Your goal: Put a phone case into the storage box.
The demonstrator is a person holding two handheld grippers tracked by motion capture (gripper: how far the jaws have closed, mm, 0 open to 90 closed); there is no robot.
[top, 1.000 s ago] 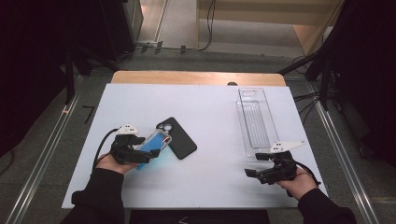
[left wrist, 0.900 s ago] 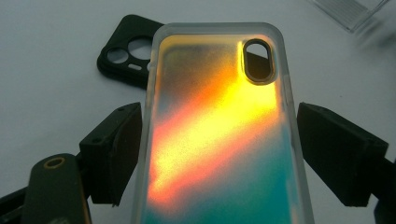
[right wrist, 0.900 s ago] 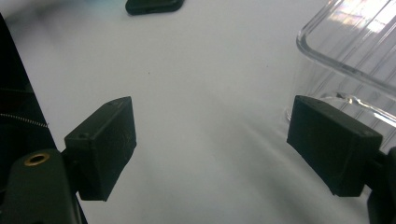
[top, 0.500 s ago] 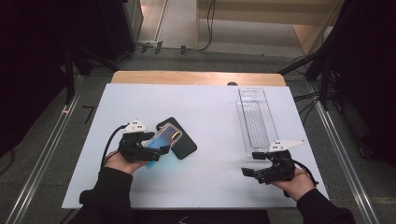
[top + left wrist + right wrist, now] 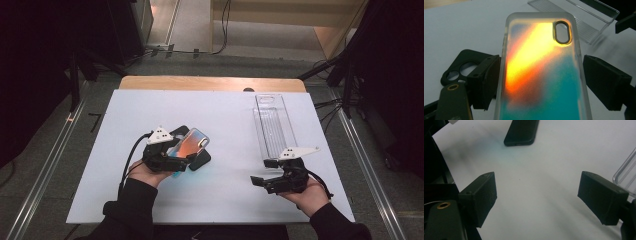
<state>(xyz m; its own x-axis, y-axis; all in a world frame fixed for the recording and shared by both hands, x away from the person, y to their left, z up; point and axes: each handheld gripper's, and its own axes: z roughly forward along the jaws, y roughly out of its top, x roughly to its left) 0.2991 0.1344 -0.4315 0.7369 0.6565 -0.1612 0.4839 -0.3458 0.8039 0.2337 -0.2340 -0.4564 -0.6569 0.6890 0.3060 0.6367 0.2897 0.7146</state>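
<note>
A translucent phone case (image 5: 541, 75) with an orange-to-teal gradient and an oval camera cutout sits between the jaws of my left gripper (image 5: 541, 82), which is shut on its long sides. In the high view the left gripper (image 5: 172, 156) holds the case (image 5: 190, 141) tilted just over a black phone (image 5: 201, 161) lying on the white table. The phone's camera end (image 5: 459, 71) shows left of the case. My right gripper (image 5: 264, 171) is at the front right, open and holding nothing; its jaws (image 5: 536, 195) stand wide over bare table, with the black phone (image 5: 521, 131) farther off.
A long clear plastic tray (image 5: 272, 125) lies at the back right of the white table (image 5: 225, 110), just beyond the right gripper; its corner (image 5: 626, 170) shows beside the right jaw. A wooden strip (image 5: 210, 83) runs along the far edge. Cables trail from both grippers.
My left gripper has carried the case rightward and forward, so it now overlaps the black phone. The right gripper has shifted slightly left and stays open.
</note>
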